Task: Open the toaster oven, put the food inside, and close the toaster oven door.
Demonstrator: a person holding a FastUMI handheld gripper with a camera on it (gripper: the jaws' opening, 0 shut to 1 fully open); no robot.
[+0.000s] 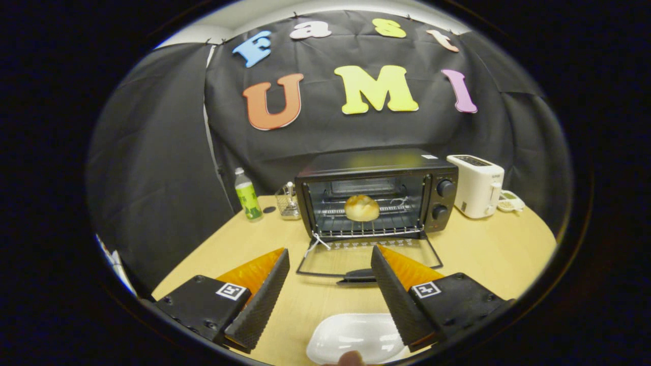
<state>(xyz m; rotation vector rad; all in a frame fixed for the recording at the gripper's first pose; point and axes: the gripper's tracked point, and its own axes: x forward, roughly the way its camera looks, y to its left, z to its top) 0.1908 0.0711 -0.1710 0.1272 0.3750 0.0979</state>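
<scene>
Toaster oven [376, 195]: stands on the wooden table [488, 254], its long axis running side to side, its open front facing the gripper.
Oven door [368, 259]: dropped fully open, lying flat on the table in front of the oven, its handle [358, 276] at the edge nearest the gripper.
Bread roll [361, 208]: sits on the wire rack inside the oven, about midway across the chamber; it is round, so no long axis shows.
Knobs [443, 199]: two, stacked one above the other on the oven's panel, to the right of the chamber.
Gripper [329, 269]: held low over the table in front of the oven, pointing straight at the chamber. Fingers are spread wide with nothing between them but bare table, the door handle and part of the door.
Fingers [264, 300]: both tilt inward toward the oven, tips just short of the door's near edge, touching nothing.
White dish [351, 338]: empty, on the table on the gripper's side of the oven, between and below the fingers.
White toaster [477, 185]: just beside the oven on the knob side.
Bottle [247, 195]: upright, green label, on the oven's other side, well apart from it.
Small clear container [288, 202]: between the bottle and the oven, near the oven's corner.
</scene>
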